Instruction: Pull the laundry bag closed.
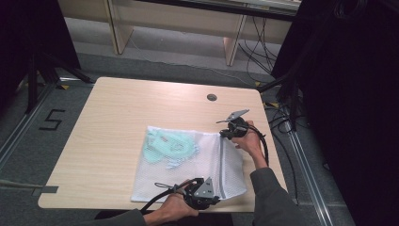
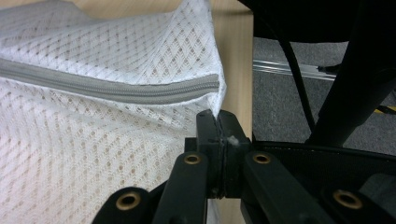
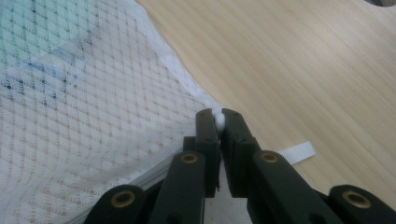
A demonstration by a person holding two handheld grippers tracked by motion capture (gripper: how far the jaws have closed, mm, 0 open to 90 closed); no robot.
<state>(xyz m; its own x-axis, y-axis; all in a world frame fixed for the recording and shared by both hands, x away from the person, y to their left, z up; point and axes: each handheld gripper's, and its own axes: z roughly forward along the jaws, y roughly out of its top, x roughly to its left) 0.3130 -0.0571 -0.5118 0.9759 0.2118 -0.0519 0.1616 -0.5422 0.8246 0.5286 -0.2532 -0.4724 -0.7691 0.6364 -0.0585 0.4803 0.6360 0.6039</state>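
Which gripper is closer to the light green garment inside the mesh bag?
Right, slightly. The right gripper pinches the mesh bag at its far right corner, beside the green garment. The left gripper pinches the near corner by the zipper, farther from it.

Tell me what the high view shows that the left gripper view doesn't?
High view: the whole white mesh bag lying on the table, a mint-green garment inside it, and the right hand-held gripper pinching the bag's far corner.

Left gripper view: up close, the left hand-held gripper shut on the bag's corner, right beside the end of the grey zipper.

Both: the mesh bag, its zipper, the wooden table and the left hand-held gripper.
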